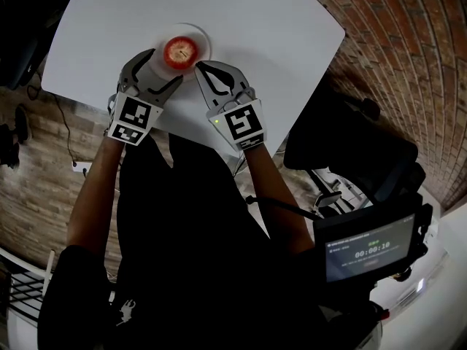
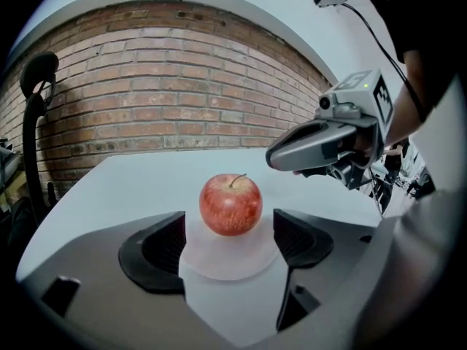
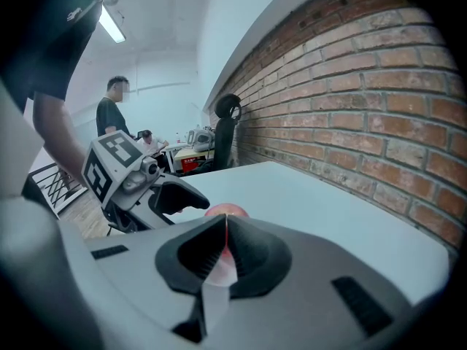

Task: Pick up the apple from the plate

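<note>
A red apple [image 1: 179, 51] stands upright on a small white plate [image 1: 202, 38] near the front of the white table. My left gripper [image 1: 166, 65] is open at the plate's left. In the left gripper view the apple [image 2: 230, 204] sits just ahead of and between the two dark pads [image 2: 157, 246], which do not touch it, above the plate [image 2: 226, 259]. My right gripper [image 1: 198, 68] is shut with nothing in it, its tip beside the plate's right edge. From the right gripper view [image 3: 225, 228] only the top of the apple [image 3: 227, 210] shows above the closed jaws.
The white table [image 1: 277, 35] ends close behind both grippers; its right corner meets a brick wall [image 1: 408, 57]. A black chair [image 1: 350, 148] and a device with a lit screen [image 1: 368, 250] are at the right. A person [image 3: 109, 111] stands far off in the room.
</note>
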The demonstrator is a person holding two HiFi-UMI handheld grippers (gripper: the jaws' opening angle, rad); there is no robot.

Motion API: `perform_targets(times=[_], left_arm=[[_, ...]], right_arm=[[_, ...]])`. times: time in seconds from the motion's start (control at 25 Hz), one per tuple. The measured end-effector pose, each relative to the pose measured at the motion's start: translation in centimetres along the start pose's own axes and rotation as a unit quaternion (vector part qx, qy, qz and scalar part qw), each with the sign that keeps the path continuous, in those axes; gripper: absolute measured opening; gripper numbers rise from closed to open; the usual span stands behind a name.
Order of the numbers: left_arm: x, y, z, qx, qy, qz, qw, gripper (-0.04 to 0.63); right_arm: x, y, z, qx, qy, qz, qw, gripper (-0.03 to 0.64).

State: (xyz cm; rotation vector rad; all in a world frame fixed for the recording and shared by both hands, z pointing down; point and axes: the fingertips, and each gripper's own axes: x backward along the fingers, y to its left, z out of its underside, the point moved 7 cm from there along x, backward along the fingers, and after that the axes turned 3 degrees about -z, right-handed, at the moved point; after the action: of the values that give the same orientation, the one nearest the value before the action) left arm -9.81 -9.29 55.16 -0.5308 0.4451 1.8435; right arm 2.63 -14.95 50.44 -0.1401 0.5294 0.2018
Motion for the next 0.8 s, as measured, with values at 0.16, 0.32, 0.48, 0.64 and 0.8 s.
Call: perform_targets(times=[0.16, 0.32, 0.48, 0.64, 0.8], left_arm=[[-0.6, 0.1, 0.2, -0.008, 0.005, 0.002, 1.0, 0.385], [-1.2, 0.0, 0.0, -0.009, 0.003, 0.001, 1.0, 0.41], [-2.2, -0.2, 0.0, -0.018, 0.003, 0.003, 0.9998, 0.411], [-2.9, -0.2, 0.2, -0.02, 0.005, 0.007, 0.9998, 0.411], [-3.3, 0.1, 0.1, -0.024, 0.004, 0.011, 0.9997, 0.411]], right_arm=[[0.0, -0.1, -0.1, 0.001, -0.001, 0.002, 1.0, 0.003], [0.2, -0.2, -0.2, 0.014, 0.004, 0.001, 1.0, 0.003], [0.2, -0.3, -0.2, 0.016, 0.004, 0.003, 1.0, 0.003], [0.3, -0.6, -0.3, 0.013, 0.003, 0.009, 1.0, 0.003], [0.3, -0.8, -0.3, 0.012, 0.004, 0.015, 1.0, 0.003]])
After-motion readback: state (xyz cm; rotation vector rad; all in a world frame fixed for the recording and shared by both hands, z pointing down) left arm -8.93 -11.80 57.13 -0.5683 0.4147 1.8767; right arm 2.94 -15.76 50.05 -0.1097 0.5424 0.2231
